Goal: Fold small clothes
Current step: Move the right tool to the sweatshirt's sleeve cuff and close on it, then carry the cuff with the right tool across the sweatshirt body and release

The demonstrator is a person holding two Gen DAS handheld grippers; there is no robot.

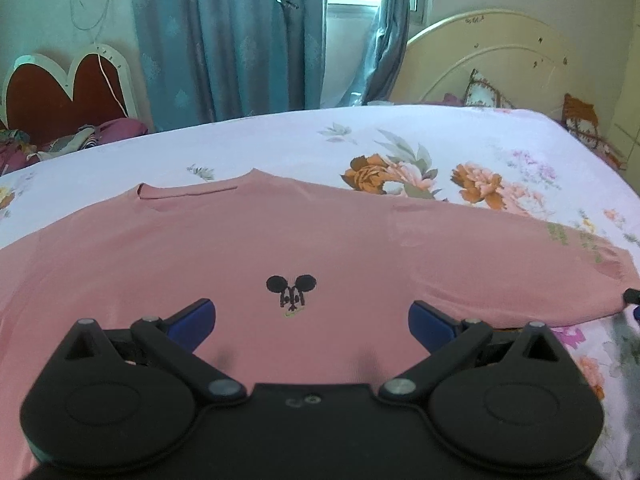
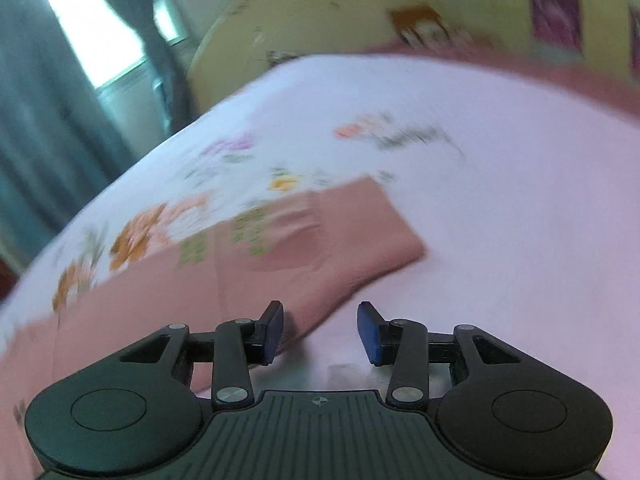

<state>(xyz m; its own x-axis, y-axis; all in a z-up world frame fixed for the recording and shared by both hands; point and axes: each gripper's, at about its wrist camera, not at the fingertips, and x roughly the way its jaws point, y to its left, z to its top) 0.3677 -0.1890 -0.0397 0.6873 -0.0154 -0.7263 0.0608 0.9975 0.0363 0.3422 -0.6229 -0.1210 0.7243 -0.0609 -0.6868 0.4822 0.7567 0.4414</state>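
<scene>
A small, soft pink cotton T-shirt (image 1: 280,248) with a black mouse-head emblem lies flat, front up, on a white floral bedsheet (image 1: 400,136). It looks light and limp, best pinched at a sleeve hem or side edge. The left gripper (image 1: 312,320) hovers over the chest, jaws wide, empty. The right gripper (image 2: 320,330), partly open and empty, sits beside the sleeve (image 2: 332,236)

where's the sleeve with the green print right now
In the right wrist view the sleeve lies flat on the floral bedsheet, just ahead and left of the right gripper. In the left wrist view it stretches toward the right edge.
</scene>
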